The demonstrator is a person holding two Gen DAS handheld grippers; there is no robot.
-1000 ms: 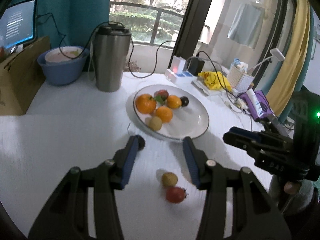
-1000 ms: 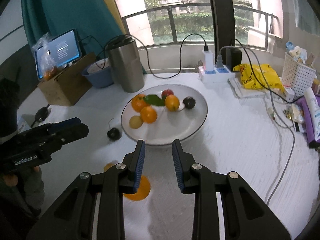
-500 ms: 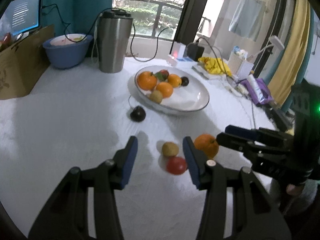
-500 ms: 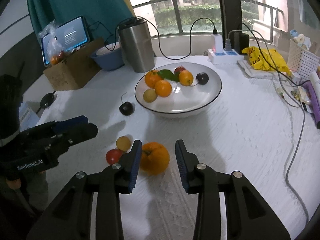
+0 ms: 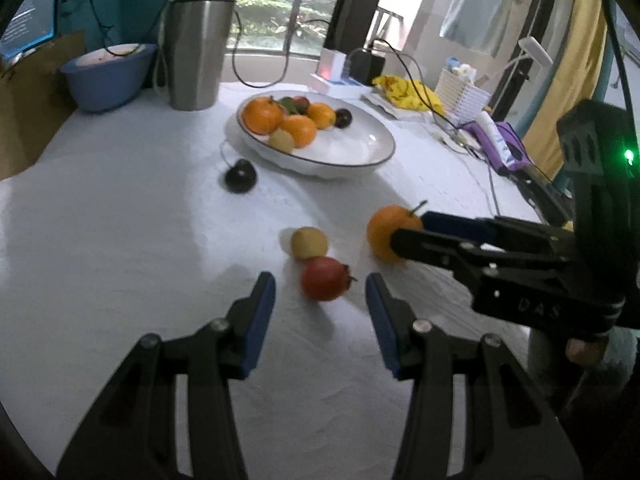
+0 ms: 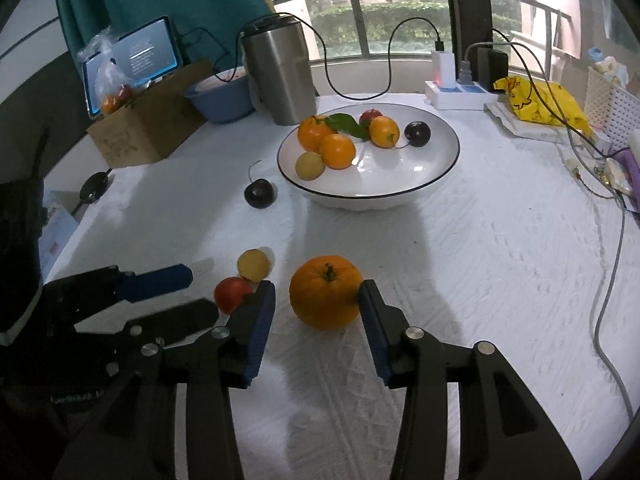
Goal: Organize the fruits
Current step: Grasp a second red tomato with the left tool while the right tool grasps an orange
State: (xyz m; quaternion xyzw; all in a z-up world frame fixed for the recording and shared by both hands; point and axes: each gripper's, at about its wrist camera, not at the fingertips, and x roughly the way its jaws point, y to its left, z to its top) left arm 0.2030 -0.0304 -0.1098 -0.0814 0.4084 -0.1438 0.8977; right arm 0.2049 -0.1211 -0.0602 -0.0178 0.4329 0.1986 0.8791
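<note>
An orange (image 6: pixel 326 296) lies on the white cloth between the fingertips of my right gripper (image 6: pixel 317 286). Its jaws are opening, and a gap shows on the left side of the fruit. A red fruit (image 5: pixel 324 278) lies just at the tips of my left gripper (image 5: pixel 318 280), which is open with room on both sides. A small yellow fruit (image 5: pixel 309 243) touches the red one, and a dark plum (image 5: pixel 239 176) lies loose near the plate. The white plate (image 6: pixel 380 172) holds several oranges and small fruits. In the left wrist view the right gripper (image 5: pixel 410 229) flanks the orange (image 5: pixel 384 236).
Behind the plate stand a steel tumbler (image 6: pixel 280 72), a blue bowl (image 6: pixel 220 96) and a cardboard box (image 6: pixel 148 128). A power strip (image 6: pixel 460 92), a yellow bag (image 6: pixel 536 104) and a grey cable (image 6: pixel 608 300) lie to the right.
Both grippers have sunk toward the loose fruits. The right jaws have widened from nearly shut and now flank the orange. The red fruit has come to the left fingertips.
</note>
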